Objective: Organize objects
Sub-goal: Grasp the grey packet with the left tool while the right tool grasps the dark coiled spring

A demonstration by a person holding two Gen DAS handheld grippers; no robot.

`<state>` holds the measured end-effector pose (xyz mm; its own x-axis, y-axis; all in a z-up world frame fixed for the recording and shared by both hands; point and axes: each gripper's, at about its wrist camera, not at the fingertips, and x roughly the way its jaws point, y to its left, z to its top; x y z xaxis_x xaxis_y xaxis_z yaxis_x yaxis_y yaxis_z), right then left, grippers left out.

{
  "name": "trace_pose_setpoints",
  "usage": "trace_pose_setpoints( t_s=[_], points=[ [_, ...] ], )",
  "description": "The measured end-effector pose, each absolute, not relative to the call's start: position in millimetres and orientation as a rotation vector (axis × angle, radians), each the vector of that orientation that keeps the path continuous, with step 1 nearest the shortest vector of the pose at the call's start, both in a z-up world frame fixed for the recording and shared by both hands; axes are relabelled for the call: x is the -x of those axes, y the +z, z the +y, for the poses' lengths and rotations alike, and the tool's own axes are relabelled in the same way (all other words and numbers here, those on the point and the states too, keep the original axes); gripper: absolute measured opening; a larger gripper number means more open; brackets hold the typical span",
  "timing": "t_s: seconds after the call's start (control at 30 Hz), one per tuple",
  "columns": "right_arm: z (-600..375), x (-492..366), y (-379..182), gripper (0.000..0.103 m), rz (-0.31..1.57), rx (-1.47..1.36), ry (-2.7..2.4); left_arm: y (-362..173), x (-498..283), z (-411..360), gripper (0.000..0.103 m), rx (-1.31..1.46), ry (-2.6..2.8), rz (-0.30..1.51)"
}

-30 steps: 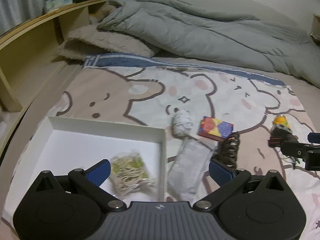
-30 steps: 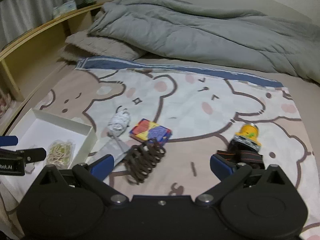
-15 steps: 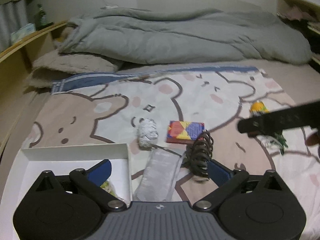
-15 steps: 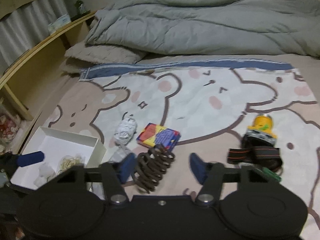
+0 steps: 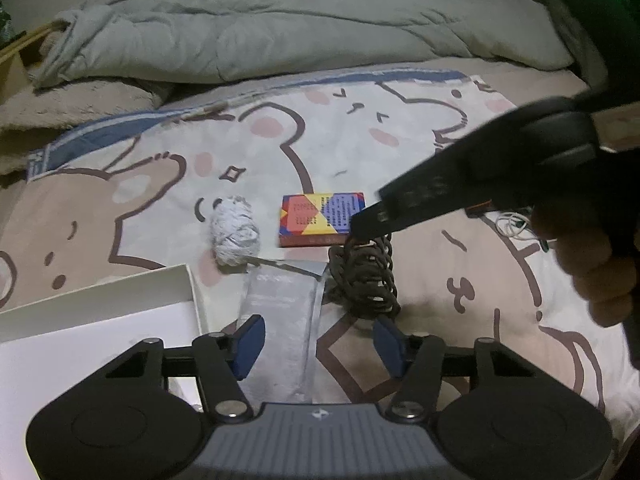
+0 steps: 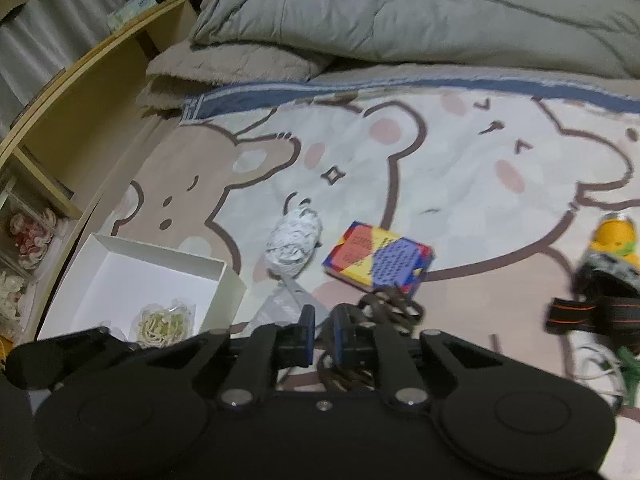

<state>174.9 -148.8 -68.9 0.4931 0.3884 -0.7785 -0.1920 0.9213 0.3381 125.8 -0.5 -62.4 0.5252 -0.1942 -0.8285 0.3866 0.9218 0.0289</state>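
A brown coiled cord (image 5: 368, 276) lies on the bear-print sheet beside a clear plastic packet (image 5: 280, 320). My left gripper (image 5: 320, 344) hovers low over both. Its jaws are closing: the left pad is at the packet's edge and the right pad is clear of it. My right gripper (image 6: 324, 336) reaches in from the right, held by a hand (image 5: 592, 264). It is shut on loops at the far end of the cord (image 6: 392, 308). A white yarn ball (image 5: 234, 236) and a colourful flat box (image 5: 322, 218) lie just beyond.
A white open box (image 6: 132, 276) at the left holds a bag of rubber bands (image 6: 162, 322). A yellow headlamp (image 6: 612, 236) with a black strap (image 6: 588, 312) lies at the right. A grey duvet (image 5: 300, 24) fills the back and a wooden shelf (image 6: 80, 92) runs along the left.
Both grippers dropped closer to the sheet. The right one went from wide open to shut at the cord. The left one swung right, off the white box and over the packet, and its jaws narrowed.
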Motion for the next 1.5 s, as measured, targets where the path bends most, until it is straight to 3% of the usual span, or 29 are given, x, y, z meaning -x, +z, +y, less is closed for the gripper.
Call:
trace_pose_setpoints(
  t_s=[0.3, 0.83, 0.93, 1.0, 1.27, 1.5],
  points=[
    [-144, -197, -104, 0.004, 1.086, -0.234, 0.342, -79, -140, -4, 0.059, -0.223, -0.381, 1.006],
    [-201, -171, -103, 0.007, 1.183, -0.248, 0.186, -105, -163, -14, 0.06, -0.259, -0.372, 1.069],
    [-212, -167, -104, 0.027, 1.178, -0.333, 0.16, -108, -167, -17, 0.062, -0.266, -0.361, 1.081],
    [-217, -166, -104, 0.052, 1.165, -0.384, 0.14, -110, -170, -18, 0.067, -0.274, -0.348, 1.08],
    [-210, -170, -104, 0.073, 1.146, -0.459, 0.141, -116, -181, -12, 0.074, -0.296, -0.307, 1.097],
    [-210, -179, -125, 0.076, 1.2, -0.485, 0.093, -129, -189, -5, 0.075, -0.312, -0.288, 1.138]
  ],
)
